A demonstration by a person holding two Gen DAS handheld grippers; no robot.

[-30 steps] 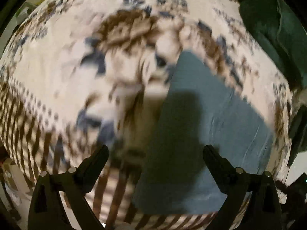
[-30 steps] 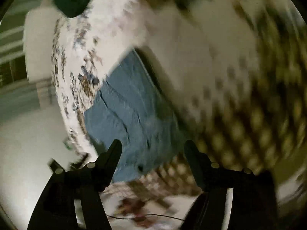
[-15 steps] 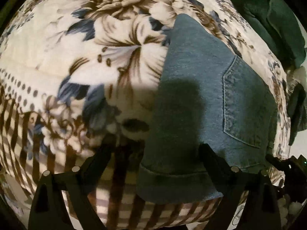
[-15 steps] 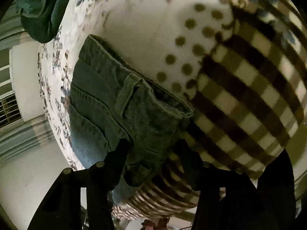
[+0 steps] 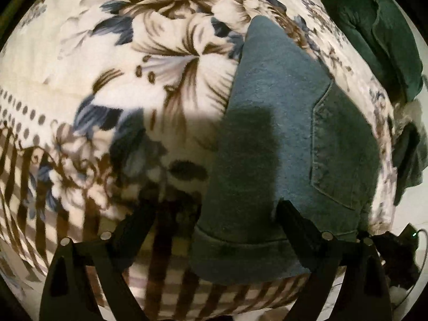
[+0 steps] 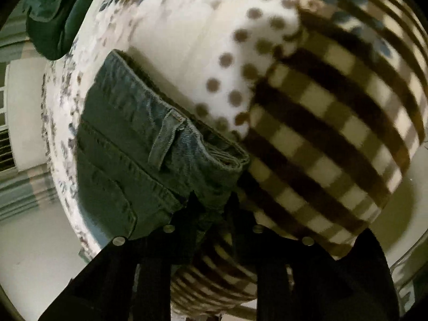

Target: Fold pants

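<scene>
The right gripper (image 6: pixel 211 203), low in the middle of its frame, has its jaws drawn close together on the corner of the waistband of the pants (image 6: pixel 128 144), so it looks clenched on the denim there. The left gripper (image 5: pixel 214 211), at the bottom of its frame, stands spread wide and released, one finger over the patterned blanket (image 5: pixel 107 80) and the other over the jeans' hem end, though whether it touches the cloth I cannot tell. The pants (image 5: pixel 281 133) lie flat on the blanket, running from lower centre up to the upper right in the left view, a back pocket (image 5: pixel 342 155) facing up; they seem already doubled leg on leg, judging by the stacked layers at the waist. I would say the lengthwise fold is done and the crosswise folds, hem toward waist, remain. A dark green cloth (image 5: pixel 374 26) sits at the upper right. No containers are in sight.
</scene>
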